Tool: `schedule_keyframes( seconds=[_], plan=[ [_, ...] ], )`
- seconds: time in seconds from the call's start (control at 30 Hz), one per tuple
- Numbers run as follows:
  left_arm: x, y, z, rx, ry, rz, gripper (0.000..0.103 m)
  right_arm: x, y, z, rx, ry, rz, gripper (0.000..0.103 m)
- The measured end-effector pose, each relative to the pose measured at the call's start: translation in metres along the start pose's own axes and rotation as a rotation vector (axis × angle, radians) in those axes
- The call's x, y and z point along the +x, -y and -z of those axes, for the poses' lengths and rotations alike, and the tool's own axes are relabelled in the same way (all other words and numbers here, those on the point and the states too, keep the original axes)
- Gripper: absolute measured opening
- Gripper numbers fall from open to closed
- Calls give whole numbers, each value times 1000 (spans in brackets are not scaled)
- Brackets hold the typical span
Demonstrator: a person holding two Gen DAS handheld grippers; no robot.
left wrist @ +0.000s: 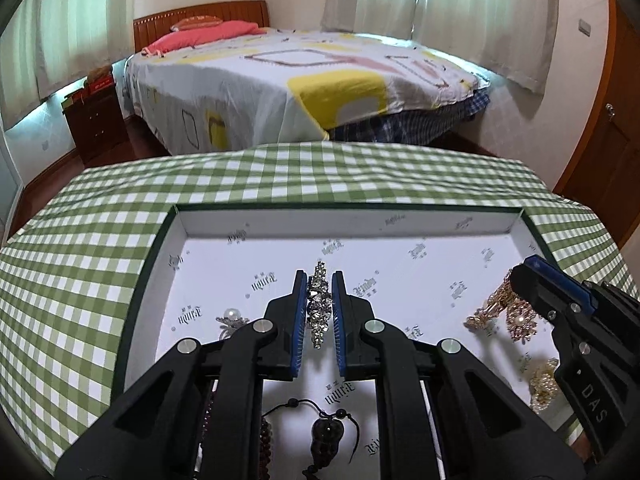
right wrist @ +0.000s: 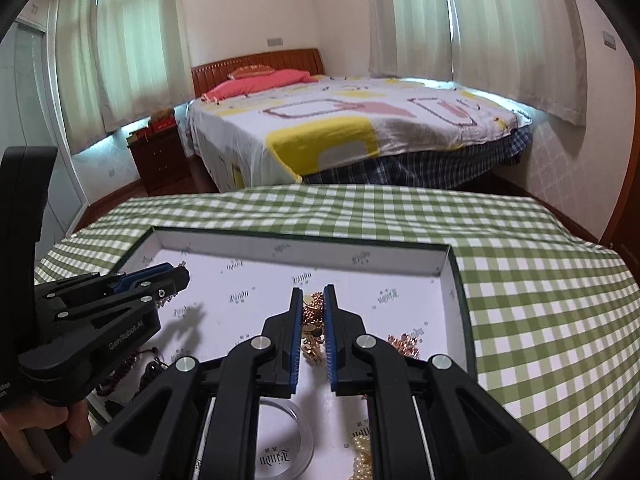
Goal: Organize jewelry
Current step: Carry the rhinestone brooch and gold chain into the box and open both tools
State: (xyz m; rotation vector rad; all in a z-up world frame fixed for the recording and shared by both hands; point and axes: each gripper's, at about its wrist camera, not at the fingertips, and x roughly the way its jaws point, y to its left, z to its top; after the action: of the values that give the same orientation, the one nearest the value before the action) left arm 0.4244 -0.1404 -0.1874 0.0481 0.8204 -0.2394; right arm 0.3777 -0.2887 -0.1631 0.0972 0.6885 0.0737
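A shallow white-lined box with a dark rim sits on the green checked table; its far wall also shows in the right wrist view. My left gripper is shut on a silver rhinestone piece, held above the box floor. My right gripper is shut on a gold rose-tone piece near the box's right side; that gripper also shows at the right of the left wrist view.
In the box lie a pearl brooch, a dark bead cord with pendant, gold pieces, a pearl cluster, a rose-gold piece and a clear round lid. A bed stands beyond the table.
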Motion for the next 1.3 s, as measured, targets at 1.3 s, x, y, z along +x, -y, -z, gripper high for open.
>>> schedule_keyframes(
  seconds=[1.3],
  plan=[
    [4, 4, -2, 21, -24, -9, 51, 17, 5, 9, 54, -73, 12, 32]
  ],
)
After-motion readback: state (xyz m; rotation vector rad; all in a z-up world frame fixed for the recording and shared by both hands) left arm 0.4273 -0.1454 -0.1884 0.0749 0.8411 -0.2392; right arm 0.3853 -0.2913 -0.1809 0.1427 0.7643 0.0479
